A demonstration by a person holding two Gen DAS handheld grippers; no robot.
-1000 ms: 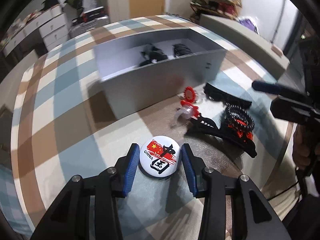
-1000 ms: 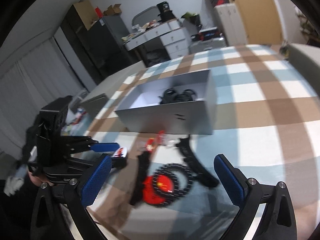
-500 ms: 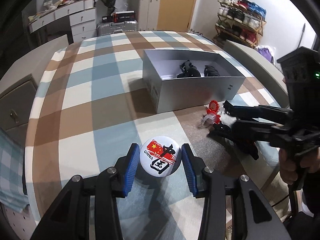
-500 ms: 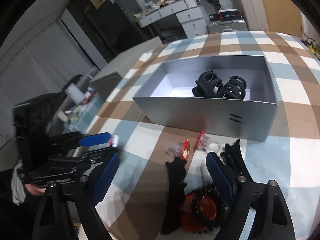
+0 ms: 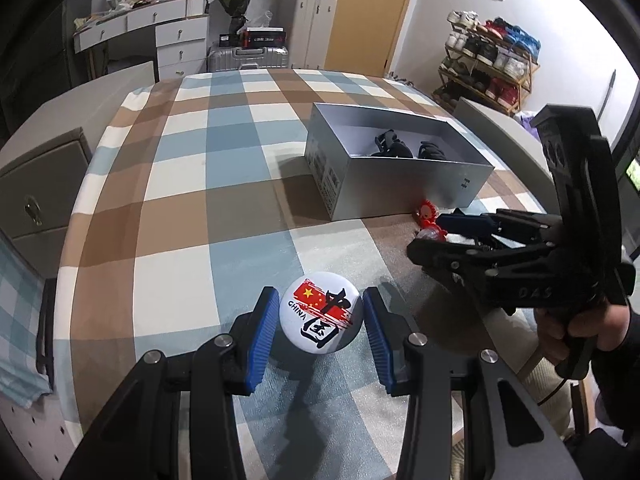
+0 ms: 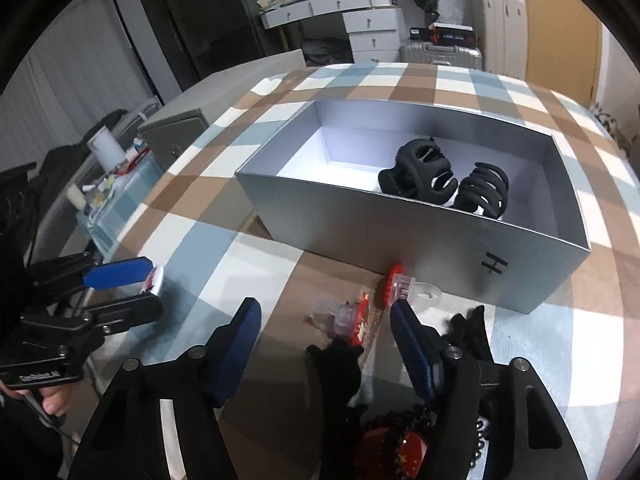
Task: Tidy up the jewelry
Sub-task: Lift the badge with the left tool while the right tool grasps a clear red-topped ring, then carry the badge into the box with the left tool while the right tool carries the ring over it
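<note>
Left claw [image 5: 316,322] clamped on round white badge [image 5: 321,314], blue pads touching both edges, badge held clear of checked cloth on worktop [image 5: 192,184]. Right claw [image 6: 326,322] spread wide, gripping nothing, poised over clear-and-red clip [image 6: 344,316] lying near side of silver box [image 6: 400,236]. Second red clip [image 6: 404,286] just beside box wall; black clip [image 6: 340,364] and red-and-black beaded piece [image 6: 400,444] nearer, partly under right claw. Two black claw-type hair clips [image 6: 444,184] already inside box, toward its right half; left half of box floor bare. Judged step: carry badge to box with left while right picks up loose clip. To do well: keep squeeze steady on badge, since rim is smooth and domed and likely to slip from pads; raise above near wall before crossing; release low over bare left part of box floor to avoid landing on hair clips. For right: centre pads on clip body, not on its clear loop, and close slowly; small light clip likely to skid on cloth. Keep both tools apart, paths converging at box. Writing read: badge shows "CHINA", red flag with yellow stars, large black Chinese characters; box near wall marked "H"; box end wall carries printed label, too small to read; right tool body embossed "DAS"; left tool lettering illegible.
</note>
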